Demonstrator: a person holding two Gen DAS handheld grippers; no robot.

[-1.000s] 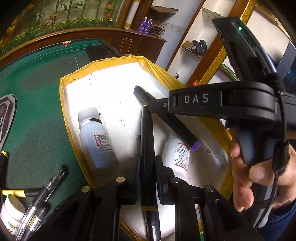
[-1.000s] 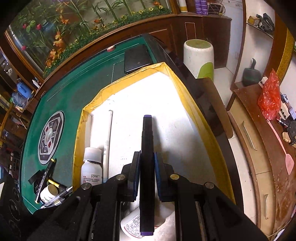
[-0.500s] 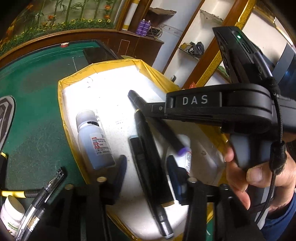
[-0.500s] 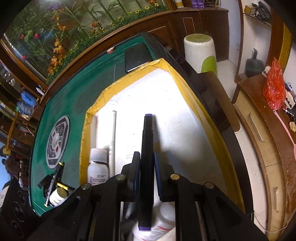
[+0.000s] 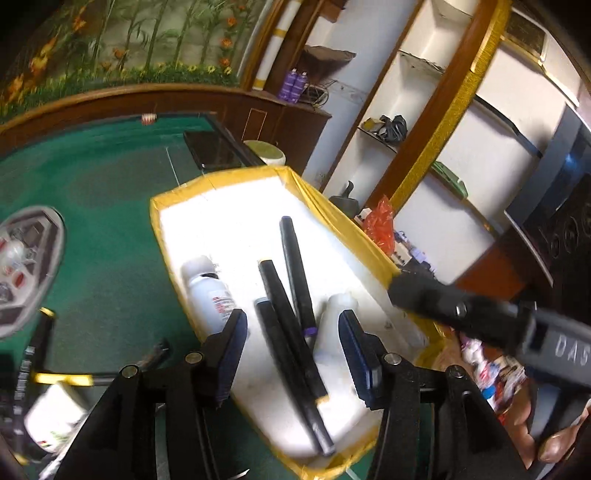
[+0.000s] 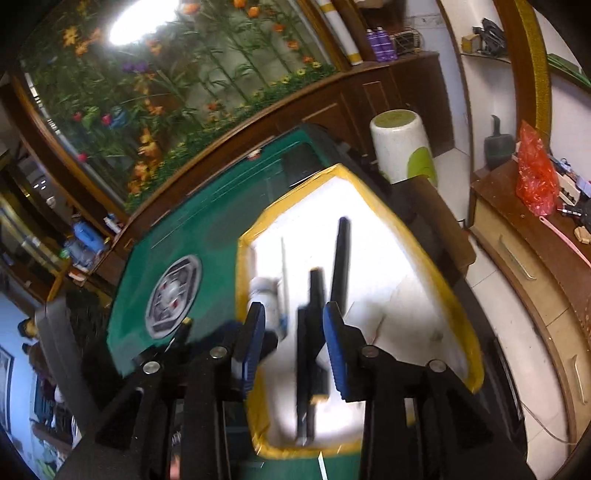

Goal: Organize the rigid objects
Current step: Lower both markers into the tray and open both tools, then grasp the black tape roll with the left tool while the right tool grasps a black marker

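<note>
Left wrist view: your left hand-held gripper [image 5: 291,354] gapes empty above the tray [image 5: 177,201]; remaining pens [image 5: 33,354] lie left on the tabletop [image 5: 107,229], nearer it than the spread right hand-held gripper [image 6: 293,343].

Both fisheye views bend straight lines hard toward dark vignetted corners and smear with motion blur, worst along the lower edges, while the white tray [image 5: 236,229] floor blows out to glare and a bright ceiling light reflection [image 6: 138,20] flares on the mural glass.
</note>
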